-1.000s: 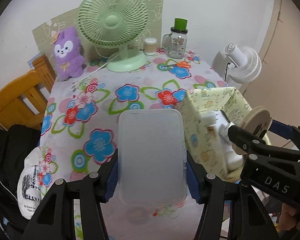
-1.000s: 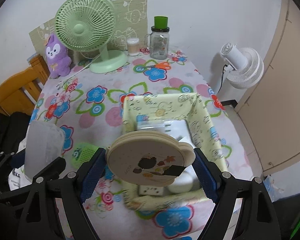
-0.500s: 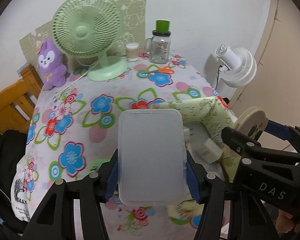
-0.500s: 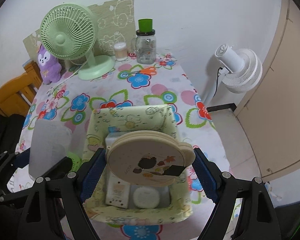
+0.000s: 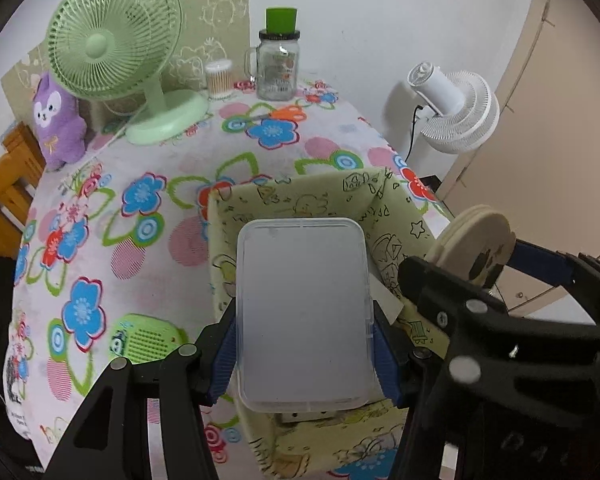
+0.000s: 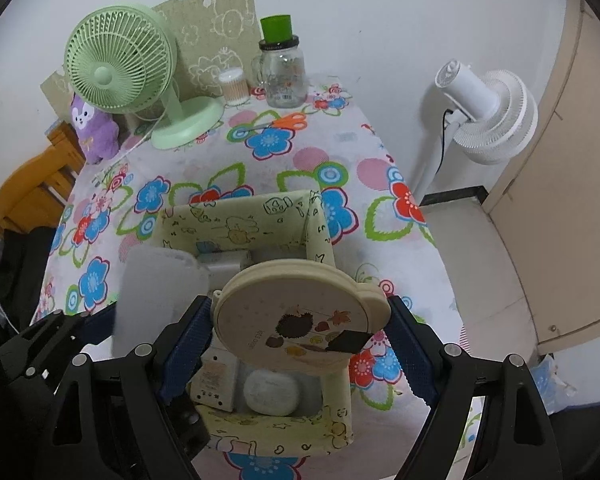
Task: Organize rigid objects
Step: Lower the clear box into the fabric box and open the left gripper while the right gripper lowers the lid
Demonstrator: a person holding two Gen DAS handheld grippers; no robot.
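My left gripper (image 5: 304, 348) is shut on a clear rectangular plastic box (image 5: 303, 312) and holds it flat above the yellow-green fabric bin (image 5: 300, 200). My right gripper (image 6: 300, 344) is shut on a round beige case with a hedgehog print (image 6: 300, 316), held over the same bin (image 6: 236, 220). The box also shows in the right wrist view (image 6: 156, 292), and the round case in the left wrist view (image 5: 476, 240). Inside the bin lie a white oval case (image 6: 270, 392) and a white flat device (image 6: 216, 380).
A green perforated item (image 5: 148, 340) lies on the flowered tablecloth left of the bin. At the back stand a green desk fan (image 5: 116, 48), a purple plush (image 5: 58, 120), a glass jar (image 5: 278, 68) and a swab pot (image 5: 219, 78). Orange scissors (image 6: 280, 122) lie near. A white floor fan (image 6: 488, 116) stands right of the table.
Both grippers moved right and closer over the bin. The clear box now hangs above the bin's inside, and the round case sits over its front right part.
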